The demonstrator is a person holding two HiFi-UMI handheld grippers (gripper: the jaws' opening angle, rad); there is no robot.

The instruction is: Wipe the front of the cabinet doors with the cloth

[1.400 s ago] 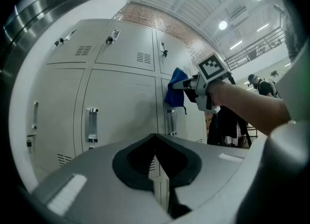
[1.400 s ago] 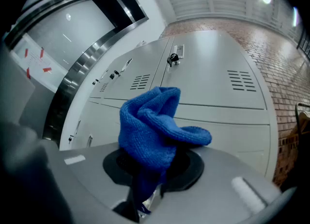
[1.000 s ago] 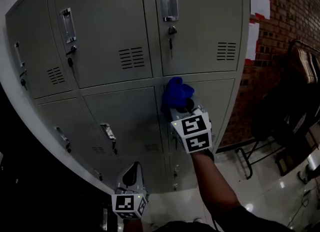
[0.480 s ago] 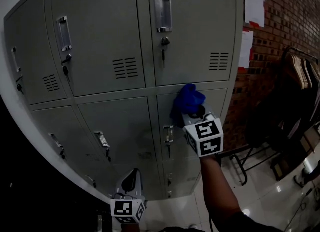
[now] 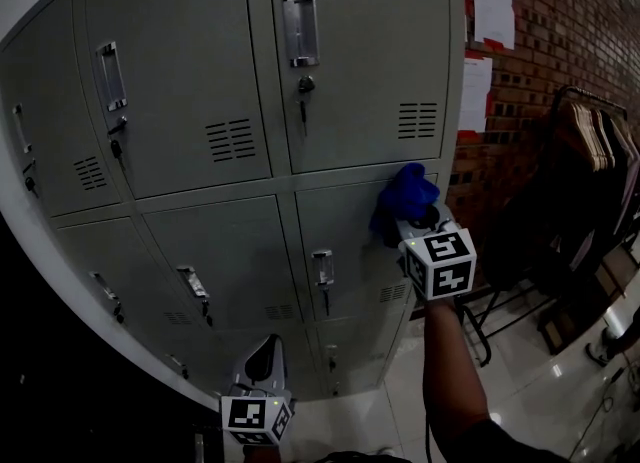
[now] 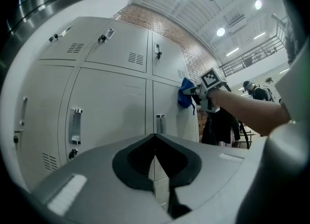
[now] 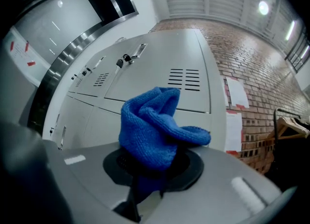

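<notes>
A grey metal locker cabinet (image 5: 200,71) with several doors fills the head view. A bunched blue cloth (image 5: 405,199) is pressed against the right part of the lower right door (image 5: 345,241), just under the seam to the upper door. My right gripper (image 5: 412,223) is shut on the cloth (image 7: 152,131), which bulges out above its jaws. My left gripper (image 5: 262,363) hangs low in front of the bottom doors, shut with nothing in it; in its own view its jaws meet at a thin line (image 6: 155,162), and the cloth (image 6: 185,93) shows far off.
A brick wall (image 5: 560,21) with white papers (image 5: 492,6) stands right of the cabinet. A dark clothes rack (image 5: 585,151) with hangers and a metal stand are on the glossy floor (image 5: 530,391) at the right. Door handles (image 5: 298,29) and keys stick out from the doors.
My right gripper has slid the cloth to the right along the top of the lower right door, from near the door's left edge to its right part. The left gripper stayed put.
</notes>
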